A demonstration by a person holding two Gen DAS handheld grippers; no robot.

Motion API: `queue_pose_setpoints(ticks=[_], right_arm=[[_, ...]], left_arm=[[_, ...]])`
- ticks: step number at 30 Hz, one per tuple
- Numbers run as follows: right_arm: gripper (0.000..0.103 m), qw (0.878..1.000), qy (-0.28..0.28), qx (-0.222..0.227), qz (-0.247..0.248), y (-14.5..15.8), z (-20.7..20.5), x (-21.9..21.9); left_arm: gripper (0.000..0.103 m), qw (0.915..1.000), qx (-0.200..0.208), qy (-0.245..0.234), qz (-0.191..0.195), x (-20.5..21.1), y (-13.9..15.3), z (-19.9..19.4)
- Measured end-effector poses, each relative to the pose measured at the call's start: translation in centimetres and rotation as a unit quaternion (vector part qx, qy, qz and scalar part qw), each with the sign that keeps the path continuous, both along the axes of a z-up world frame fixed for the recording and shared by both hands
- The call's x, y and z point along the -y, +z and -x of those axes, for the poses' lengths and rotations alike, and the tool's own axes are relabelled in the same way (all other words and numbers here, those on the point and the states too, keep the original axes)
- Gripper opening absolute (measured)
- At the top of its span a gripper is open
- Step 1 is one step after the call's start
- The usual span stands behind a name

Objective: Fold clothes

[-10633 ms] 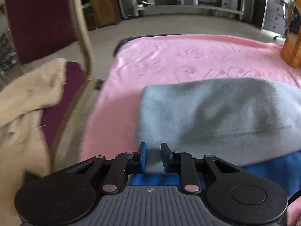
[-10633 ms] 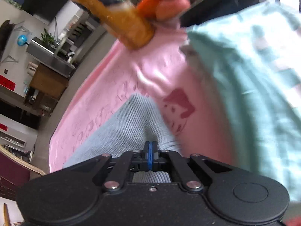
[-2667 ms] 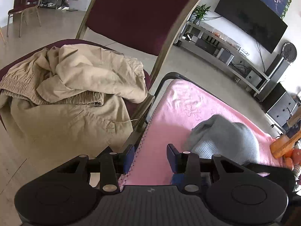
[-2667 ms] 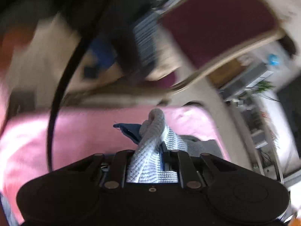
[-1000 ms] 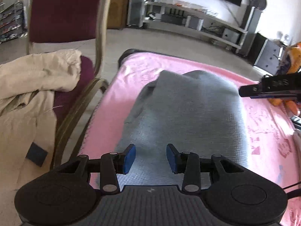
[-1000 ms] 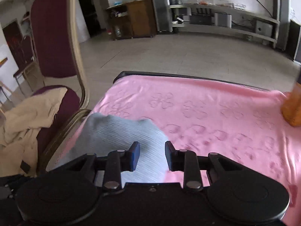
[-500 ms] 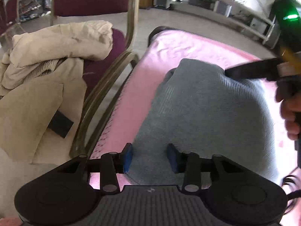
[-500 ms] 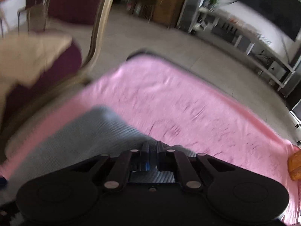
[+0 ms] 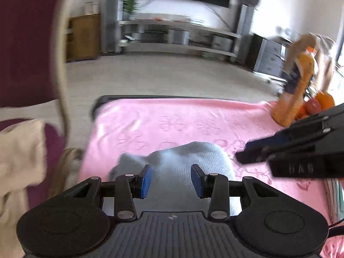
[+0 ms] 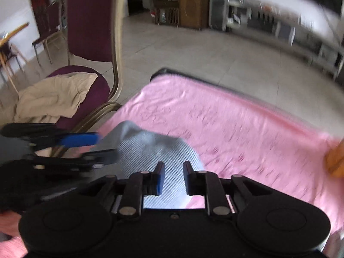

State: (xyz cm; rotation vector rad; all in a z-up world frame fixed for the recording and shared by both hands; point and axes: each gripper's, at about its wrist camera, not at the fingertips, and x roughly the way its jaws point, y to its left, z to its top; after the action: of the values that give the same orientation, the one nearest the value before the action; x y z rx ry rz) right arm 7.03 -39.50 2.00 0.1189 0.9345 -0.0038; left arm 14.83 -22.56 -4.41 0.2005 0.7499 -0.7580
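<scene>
Living-room floor, a TV shelf and a maroon chair (image 10: 90, 21) sit blurred behind your pink blanket (image 9: 193, 120). On its near left corner lies the grey knit (image 9: 185, 161), bunched into a rough fold, probably set there so both tools can reach it. Your left gripper (image 9: 171, 179) hovers above its near edge, fingers parted and holding nothing. Your right gripper (image 10: 173, 177) hangs just beside it over the same cloth (its jaws are opening, with nothing pinched between them). A beige garment (image 10: 53, 99) waits on the chair seat, likely next in line.
</scene>
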Motion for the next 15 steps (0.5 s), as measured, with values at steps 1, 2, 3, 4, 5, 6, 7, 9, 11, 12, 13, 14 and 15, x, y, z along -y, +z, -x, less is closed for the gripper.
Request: queue_pose_setpoints(ticks=[1,2,3,4,5,6,7,9,11,12,13,14,15], right_arm=[[0.021,1.000,-0.008,-0.010,-0.020,-0.7,-0.5,0.2],[0.021,0.999,-0.015,-0.019,-0.033,-1.4,-1.0,0.5],[0.021,0.998,-0.025,-0.032,-0.041,-2.4,-1.7,0.6],[0.022,0.997,-0.037,-0.049,-0.044,-3.5,-2.6,0.7],[0.023,0.996,-0.045,-0.061,-0.050,-4.5,-3.3,0.7],[0.023,0.994,-0.054,-0.069,-0.065,-5.4,-3.9,0.7],[0.023,0.993,-0.063,-0.074,-0.073,-6.1,-4.6,0.6],[0.024,0.991,-0.071,-0.091,-0.063,-6.8,-6.0,-0.1],[0.024,0.991,-0.074,-0.104,-0.050,-7.1,-6.9,-0.5],[0.023,0.990,-0.079,-0.108,-0.049,-7.2,-7.1,-0.5],[0.023,0.989,-0.083,-0.110,-0.049,-7.2,-7.1,-0.5],[0.023,0.989,-0.084,-0.110,-0.045,-7.2,-6.9,-0.7],[0.023,0.990,-0.081,-0.106,-0.036,-7.1,-6.5,-1.0]], left_arm=[[0.039,0.9999,-0.011,0.004,-0.009,0.4,-0.8,-0.5],[0.040,0.9989,-0.032,0.017,-0.028,0.8,-2.0,-1.3],[0.044,0.9964,-0.060,0.033,-0.049,0.9,-3.3,-2.4],[0.044,0.9933,-0.089,0.042,-0.062,0.9,-4.5,-3.2],[0.044,0.9914,-0.103,0.047,-0.067,0.9,-5.4,-3.7],[0.044,0.9911,-0.099,0.047,-0.075,1.1,-5.6,-3.8],[0.044,0.9909,-0.095,0.049,-0.083,1.5,-5.7,-3.8],[0.044,0.9900,-0.090,0.056,-0.093,2.1,-6.0,-4.0],[0.043,0.9898,-0.090,0.062,-0.092,2.3,-6.2,-4.2],[0.043,0.9900,-0.089,0.061,-0.091,2.2,-6.1,-4.2],[0.043,0.9904,-0.088,0.059,-0.088,2.0,-6.0,-4.2],[0.044,0.9909,-0.088,0.057,-0.084,1.7,-5.9,-4.0],[0.044,0.9914,-0.089,0.056,-0.078,1.3,-5.6,-4.0]])
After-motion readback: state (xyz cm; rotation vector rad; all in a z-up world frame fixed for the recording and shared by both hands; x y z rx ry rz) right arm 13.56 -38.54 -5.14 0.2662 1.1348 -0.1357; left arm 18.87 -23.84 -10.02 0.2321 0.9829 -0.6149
